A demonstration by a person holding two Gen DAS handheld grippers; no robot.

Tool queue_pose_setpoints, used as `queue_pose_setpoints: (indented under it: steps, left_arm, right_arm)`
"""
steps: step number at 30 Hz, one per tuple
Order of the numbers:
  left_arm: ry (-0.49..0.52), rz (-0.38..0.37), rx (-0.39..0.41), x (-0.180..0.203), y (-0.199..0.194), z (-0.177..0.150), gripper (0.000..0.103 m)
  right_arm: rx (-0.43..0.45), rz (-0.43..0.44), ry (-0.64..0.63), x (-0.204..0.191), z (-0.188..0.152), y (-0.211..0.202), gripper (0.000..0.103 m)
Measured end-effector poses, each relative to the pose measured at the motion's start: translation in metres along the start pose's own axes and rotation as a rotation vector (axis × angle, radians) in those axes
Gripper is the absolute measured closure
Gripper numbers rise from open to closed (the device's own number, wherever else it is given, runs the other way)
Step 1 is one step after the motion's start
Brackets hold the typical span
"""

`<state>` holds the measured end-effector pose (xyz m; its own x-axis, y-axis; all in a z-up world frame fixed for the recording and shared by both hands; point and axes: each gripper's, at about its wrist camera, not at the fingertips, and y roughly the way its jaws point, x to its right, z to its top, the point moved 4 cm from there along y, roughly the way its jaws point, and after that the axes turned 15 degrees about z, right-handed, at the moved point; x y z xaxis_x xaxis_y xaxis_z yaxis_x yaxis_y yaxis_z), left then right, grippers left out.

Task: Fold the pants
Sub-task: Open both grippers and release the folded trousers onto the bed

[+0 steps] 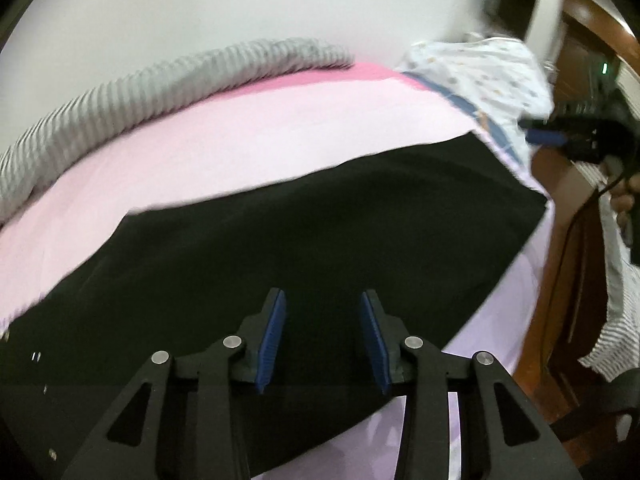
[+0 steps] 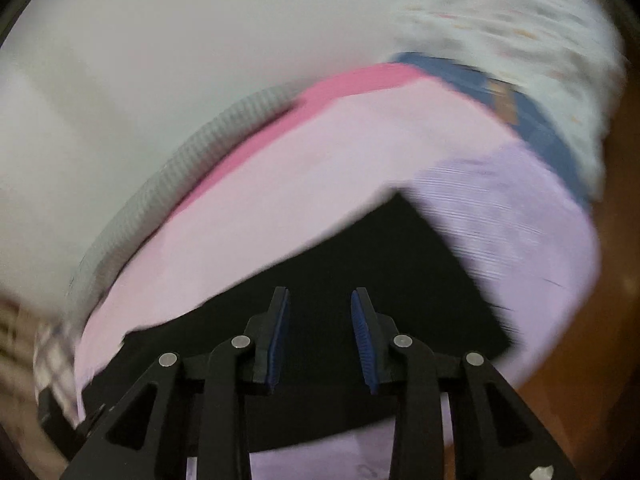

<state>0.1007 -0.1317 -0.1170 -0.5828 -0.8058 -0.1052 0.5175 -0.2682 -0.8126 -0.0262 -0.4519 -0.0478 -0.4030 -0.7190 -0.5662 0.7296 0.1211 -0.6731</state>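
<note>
Both grippers hover empty over black pants on the bed.

Left gripper (image 1: 322, 340) and right gripper (image 2: 320, 340) gape wide above the pants (image 1: 280, 240), which run crosswise, left to right; past them, pink sheet (image 1: 240, 136), then striped blanket (image 1: 120, 96).

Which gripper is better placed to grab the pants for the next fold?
Probably right. The right gripper is open over the black pants near a corner. The left gripper, also open, hangs over mid-cloth, far from any edge. Blur makes this tentative.
</note>
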Motion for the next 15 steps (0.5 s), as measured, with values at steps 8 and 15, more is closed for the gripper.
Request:
queue_pose_setpoints:
  steps: [8, 15]
  left_arm:
    - [-0.034, 0.03, -0.104, -0.032, 0.018, -0.043, 0.062]
    - [-0.06, 0.006, -0.077, -0.039, 0.006, -0.061, 0.062]
  right_arm:
    - [-0.289, 0.224, -0.249, -0.142, -0.018, 0.128, 0.072]
    - [-0.569, 0.334, -0.423, -0.23, -0.063, 0.22, 0.071]
